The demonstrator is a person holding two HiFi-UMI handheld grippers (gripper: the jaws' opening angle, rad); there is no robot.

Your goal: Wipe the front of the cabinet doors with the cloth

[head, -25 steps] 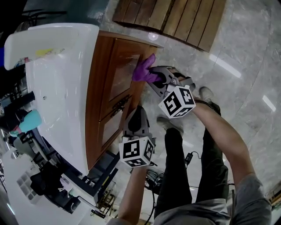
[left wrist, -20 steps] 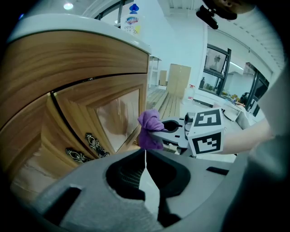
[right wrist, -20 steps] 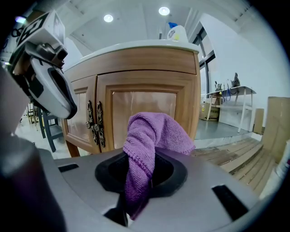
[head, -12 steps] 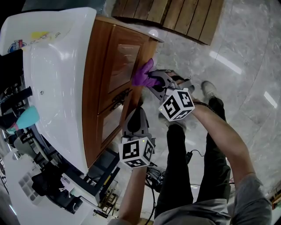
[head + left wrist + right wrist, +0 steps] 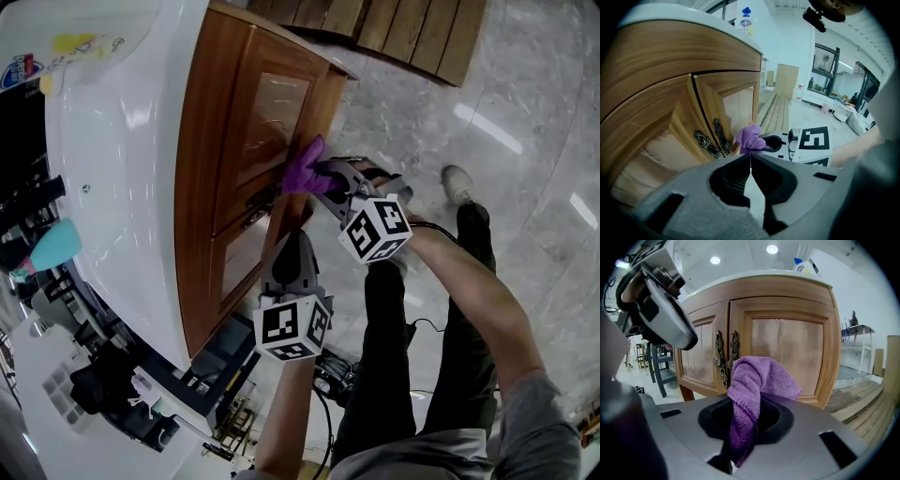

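room: a floor (image 5: pixel 525 112) of grey polished stone; a wooden cabinet stands on it under a white top.
left gripper (image 5: pixel 750 159): nearest to the camera. Its jaws are pressed together with nothing between them, and it hangs idle in front of the doors.
right gripper (image 5: pixel 743 439): its jaws are pinching a fold of the cloth, and it points at the cabinet.
cloth (image 5: pixel 761 378): purple and bunched. It stands out beyond the jaws toward the right-hand one of the cabinet doors (image 5: pixel 787 352).
contact: from the head view the bunch seems to touch the door's outer frame, but I cannot be sure of it.
handles (image 5: pixel 725 357): two dark ornate metal pieces, side by side where the doors meet, just left of the cloth.
step: I judge that wiping of the right-hand door is under way and that the left-hand door is not yet reached.
risk: only a narrow fold is held, so rubbing on the wood could pull the cloth out. The bunch is small, so a steep angle could bring the hard gripper onto the varnish. Moving left, the cloth could catch on the handles.
far: wooden slats (image 5: pixel 403 28) lie on the floor beyond the cabinet.
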